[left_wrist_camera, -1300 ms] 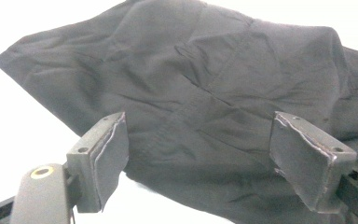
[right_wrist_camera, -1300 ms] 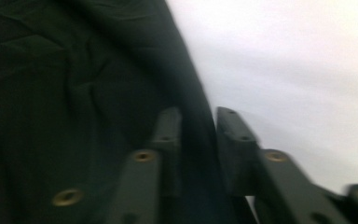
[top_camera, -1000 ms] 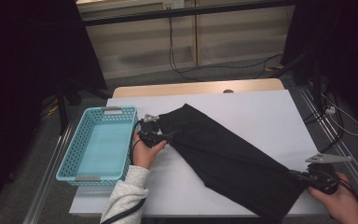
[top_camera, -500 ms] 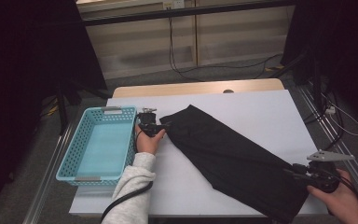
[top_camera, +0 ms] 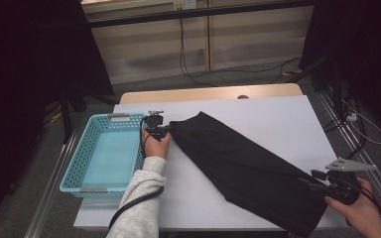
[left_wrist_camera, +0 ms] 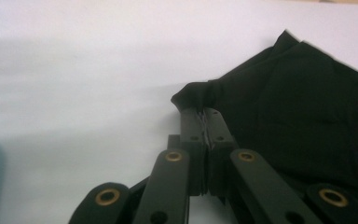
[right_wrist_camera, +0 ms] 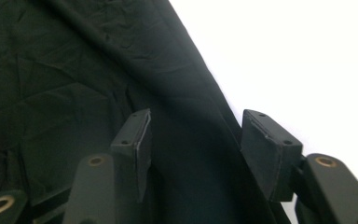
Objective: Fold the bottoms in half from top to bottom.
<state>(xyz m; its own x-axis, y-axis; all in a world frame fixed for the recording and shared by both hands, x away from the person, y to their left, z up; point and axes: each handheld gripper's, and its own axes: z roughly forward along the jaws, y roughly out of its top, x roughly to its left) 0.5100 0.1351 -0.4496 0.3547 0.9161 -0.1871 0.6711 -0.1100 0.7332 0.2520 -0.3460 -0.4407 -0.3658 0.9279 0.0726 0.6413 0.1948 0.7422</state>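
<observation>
A long black cloth point(top_camera: 243, 163) lies slantwise across the white table point(top_camera: 278, 119), from the middle left to the front right edge. My left gripper point(top_camera: 163, 130) is at the cloth's upper left corner. In the left gripper view its jaws have just been closing and now stand shut point(left_wrist_camera: 206, 112), pinching the bunched corner of the cloth point(left_wrist_camera: 284, 102). My right gripper point(top_camera: 317, 181) is at the cloth's lower right end. Its jaws have just been opening and stand apart point(right_wrist_camera: 196, 135) over the cloth point(right_wrist_camera: 65, 84), with the pads off the fabric.
A light blue plastic basket point(top_camera: 104, 153) with nothing in it stands at the table's left edge, right beside my left hand. Bare white tabletop lies behind and to the right of the cloth. Cables run across the floor beyond the table.
My left gripper has shifted a little along the cloth's corner and its jaws have shut on it. The right gripper's jaws have come apart and let go of the cloth's lower end.
</observation>
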